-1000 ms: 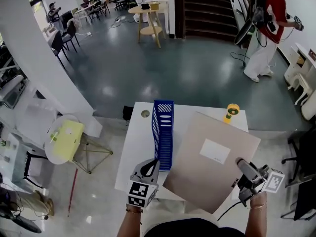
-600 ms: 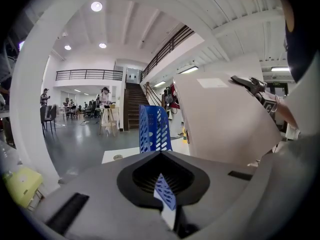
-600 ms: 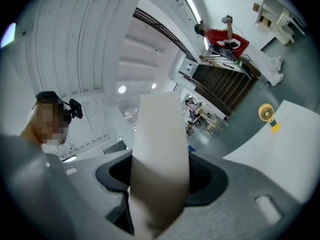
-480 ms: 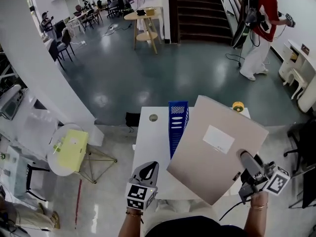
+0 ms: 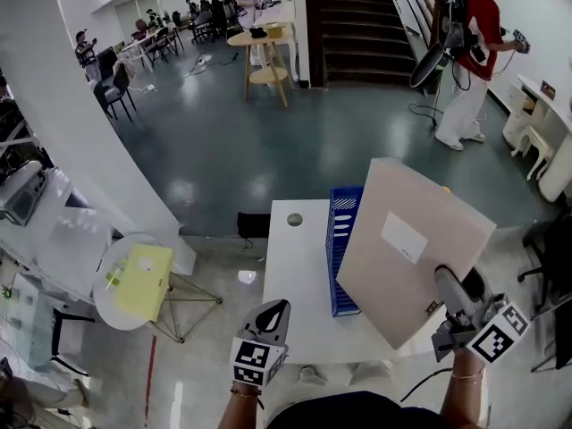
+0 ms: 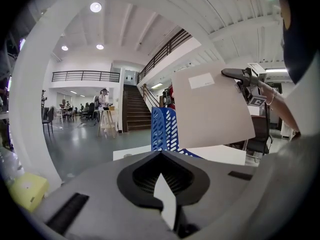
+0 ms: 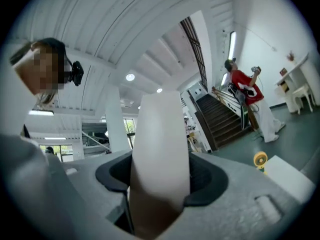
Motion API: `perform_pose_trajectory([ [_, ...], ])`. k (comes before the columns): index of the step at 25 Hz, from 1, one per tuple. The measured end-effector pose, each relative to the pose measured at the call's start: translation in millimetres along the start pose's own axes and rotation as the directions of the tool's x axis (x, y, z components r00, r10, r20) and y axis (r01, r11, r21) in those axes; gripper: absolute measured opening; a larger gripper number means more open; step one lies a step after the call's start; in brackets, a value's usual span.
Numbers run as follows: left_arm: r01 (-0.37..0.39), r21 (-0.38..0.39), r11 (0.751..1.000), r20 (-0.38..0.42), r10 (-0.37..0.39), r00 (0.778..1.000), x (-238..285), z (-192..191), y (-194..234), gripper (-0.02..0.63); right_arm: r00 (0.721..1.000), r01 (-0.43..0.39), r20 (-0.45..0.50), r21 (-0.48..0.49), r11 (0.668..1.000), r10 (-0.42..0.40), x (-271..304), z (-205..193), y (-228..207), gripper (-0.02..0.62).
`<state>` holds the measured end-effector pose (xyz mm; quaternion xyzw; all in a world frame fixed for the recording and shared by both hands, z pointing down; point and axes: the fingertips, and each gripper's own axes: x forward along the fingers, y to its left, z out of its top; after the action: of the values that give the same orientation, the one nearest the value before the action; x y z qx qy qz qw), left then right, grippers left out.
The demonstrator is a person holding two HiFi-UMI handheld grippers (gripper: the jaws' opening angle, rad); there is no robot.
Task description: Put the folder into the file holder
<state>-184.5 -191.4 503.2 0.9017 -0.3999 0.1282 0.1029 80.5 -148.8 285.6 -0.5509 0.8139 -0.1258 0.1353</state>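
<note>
Head view: folder (image 5: 416, 250) across blue file holder (image 5: 341, 239)

Open-plan office atrium. Ahead of the jaws of the left gripper (image 6: 161, 156): glossy grey floor (image 6: 90, 144), wide staircase (image 6: 135, 111), railed mezzanine (image 6: 85, 76), recessed ceiling lights (image 6: 95, 7). To their left: office chairs (image 6: 48, 119), white column (image 6: 30, 109).

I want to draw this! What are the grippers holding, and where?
The right gripper holds the folder by the edge nearest the person. The left gripper holds nothing.
</note>
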Motion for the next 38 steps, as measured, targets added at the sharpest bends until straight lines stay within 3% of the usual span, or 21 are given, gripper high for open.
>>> perform_pose_trajectory([
  [4,0.013,-0.006,1.0,0.025,-0.013,1.0,-15.4,-7.7,10.6,-0.003,0.998,0.06,0.007,-0.104,0.993,-0.059,14.0,-9.2,17.2,0.276],
  [7,0.034,0.009,0.999,0.092,-0.035,0.995,-23.4,-2.4,11.5,-0.003,0.996,0.083,0.002,-0.153,0.985,-0.084,25.3,-18.1,27.5,0.276],
  [21,0.025,-0.005,1.0,0.123,-0.024,0.992,-51.1,-13.0,41.2,-0.003,0.967,0.237,0.136,-0.181,0.955,-0.215,57.4,-26.3,48.5,0.276],
  [26,0.025,-0.004,1.0,0.12,-0.025,0.992,-55.2,-17.5,49.6,-0.003,0.941,0.295,0.23,-0.205,0.933,-0.247,66.0,-39.0,55.1,0.276],
  [31,0.003,-0.009,1.0,0.111,-0.002,0.994,-59.1,-21.9,65.0,-0.003,0.909,0.337,0.347,-0.282,0.898,-0.233,67.7,-60.9,63.5,0.276],
  [34,-0.009,-0.009,1.0,0.109,0.01,0.994,-61.4,-23.4,74.0,-0.003,0.91,0.336,0.361,-0.352,0.874,-0.205,74.4,-77.0,69.0,0.276],
  [38,-0.014,-0.015,1.0,0.105,0.016,0.994,-61.3,-24.3,82.4,-0.003,0.912,0.323,0.364,-0.356,0.877,-0.188,83.8,-91.3,70.8,0.276],
])
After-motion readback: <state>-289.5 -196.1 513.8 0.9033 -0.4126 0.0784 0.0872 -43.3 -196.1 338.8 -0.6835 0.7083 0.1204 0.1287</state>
